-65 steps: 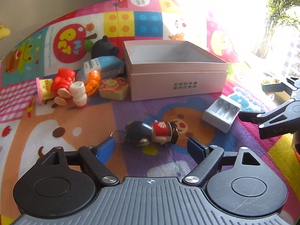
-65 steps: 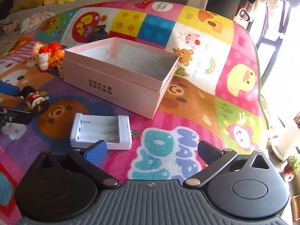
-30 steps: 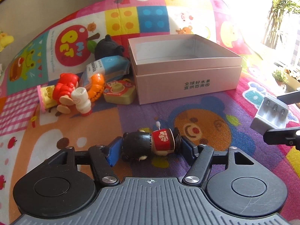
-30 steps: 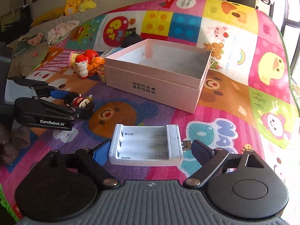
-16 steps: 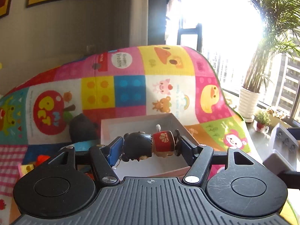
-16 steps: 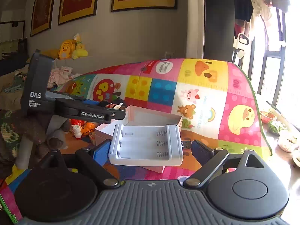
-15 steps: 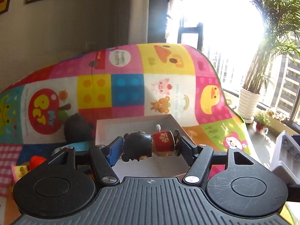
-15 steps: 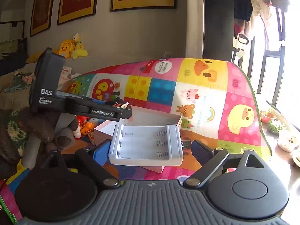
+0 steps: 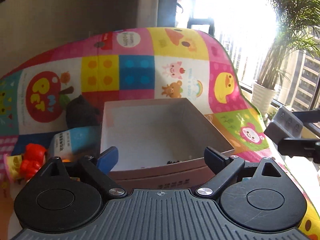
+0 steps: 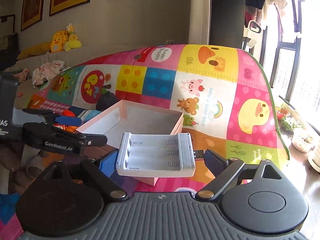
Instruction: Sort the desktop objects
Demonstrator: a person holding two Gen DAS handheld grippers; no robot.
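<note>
White charger clamped in right tool.

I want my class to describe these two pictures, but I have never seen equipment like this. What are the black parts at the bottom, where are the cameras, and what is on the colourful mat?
No robot here: a person carries a hand-held gripper in each hand, and each has a camera looking forward along its two fingers. The black shapes at the bottom are those tools.

The left hand-held gripper is open and empty, hovering over the open pink cardboard box. Something small and dark lies just inside the box's near wall; I cannot tell what.

The right hand-held gripper is shut on a white plastic battery charger with three empty slots, held in the air in front of the box.

Beside the box on the colourful cartoon play mat lie a red toy figure, a blue-and-white packet and a black plush toy.
</note>
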